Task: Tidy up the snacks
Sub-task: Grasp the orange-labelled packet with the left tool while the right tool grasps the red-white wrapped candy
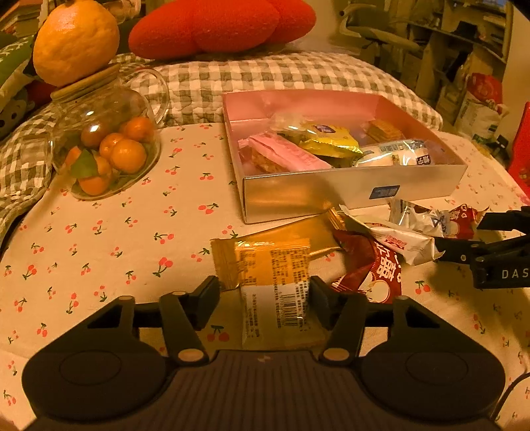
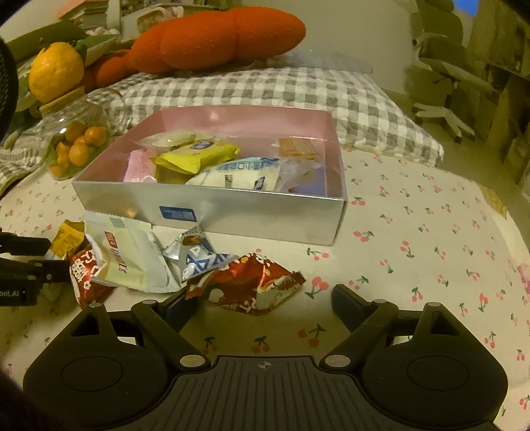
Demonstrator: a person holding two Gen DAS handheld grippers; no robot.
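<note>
A silver box with a pink inside stands on the cherry-print cloth and holds several wrapped snacks. In front of it lie loose packets: an orange one, a dark red one, a white one, a silver-blue one and a red one. My left gripper has its jaws around the orange packet, touching its sides. My right gripper is open, low over the cloth just before the red packet.
A tipped glass jar of small oranges lies left of the box, a large orange fruit above it. A checked pillow and a red cushion lie behind. Bare cloth spreads right of the box.
</note>
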